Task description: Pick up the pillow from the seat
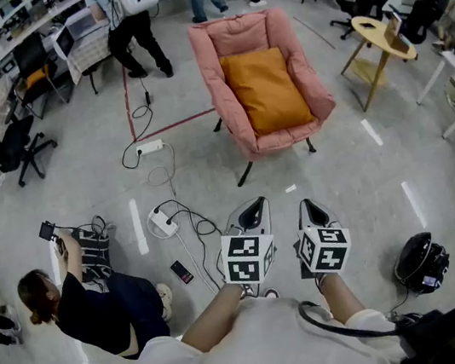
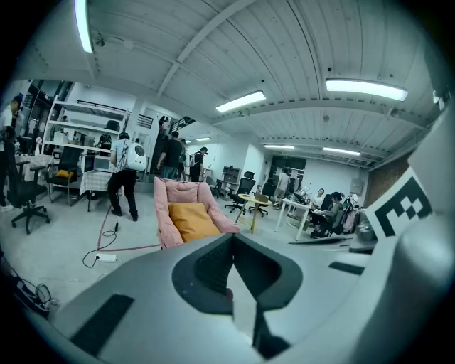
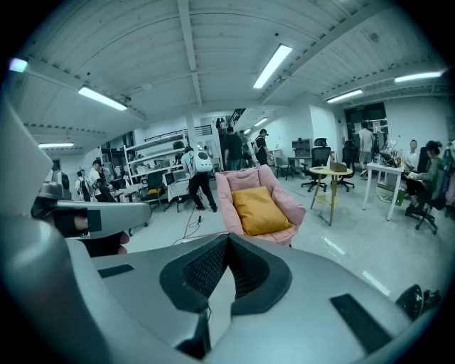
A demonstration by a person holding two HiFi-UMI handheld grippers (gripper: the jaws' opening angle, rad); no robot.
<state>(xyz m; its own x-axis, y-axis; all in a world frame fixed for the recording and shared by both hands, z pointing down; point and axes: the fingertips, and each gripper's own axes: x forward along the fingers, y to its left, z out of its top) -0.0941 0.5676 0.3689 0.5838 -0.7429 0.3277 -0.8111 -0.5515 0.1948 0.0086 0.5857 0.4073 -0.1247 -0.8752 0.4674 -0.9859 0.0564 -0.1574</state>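
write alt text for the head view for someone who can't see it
An orange pillow lies on the seat of a pink armchair, ahead of two handheld grippers. The left gripper and right gripper are shut and empty, side by side, pointing toward it. A person sits on the floor at left.

Bright, even light from ceiling strip lights (image 3: 273,65); soft shadows; strong fisheye curving and dark corners at edges.

My grey left gripper (image 1: 253,209) and right gripper (image 1: 309,206) each carry a black-and-white marker cube (image 1: 247,257); my shirt (image 1: 265,354) is white.
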